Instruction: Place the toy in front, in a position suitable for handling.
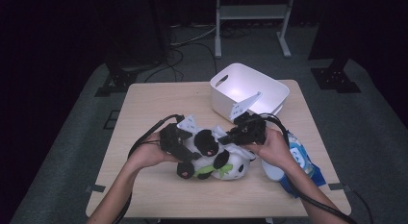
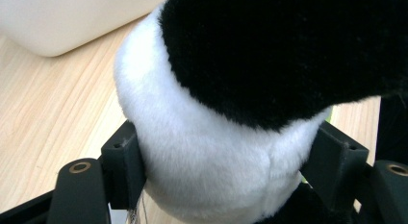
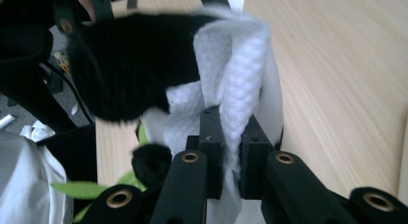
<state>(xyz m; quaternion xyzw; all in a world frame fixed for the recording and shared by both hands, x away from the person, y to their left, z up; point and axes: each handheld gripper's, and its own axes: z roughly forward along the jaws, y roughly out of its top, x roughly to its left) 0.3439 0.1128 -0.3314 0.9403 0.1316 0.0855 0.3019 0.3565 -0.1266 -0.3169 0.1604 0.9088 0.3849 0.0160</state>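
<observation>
A black-and-white panda plush with a green leaf lies on its side near the middle of the wooden table. My left gripper comes in from the left, and its jaws squeeze the plush's white body from both sides, left gripper. From the right, my right gripper is shut on a white paper towel held against the plush's black limb, right gripper. Both hands hold the grippers close together over the toy.
A white plastic bin stands at the back right of the table, just behind the right gripper. A blue-and-white packet lies by the right forearm near the table's right edge. Dark stands and cables surround the table.
</observation>
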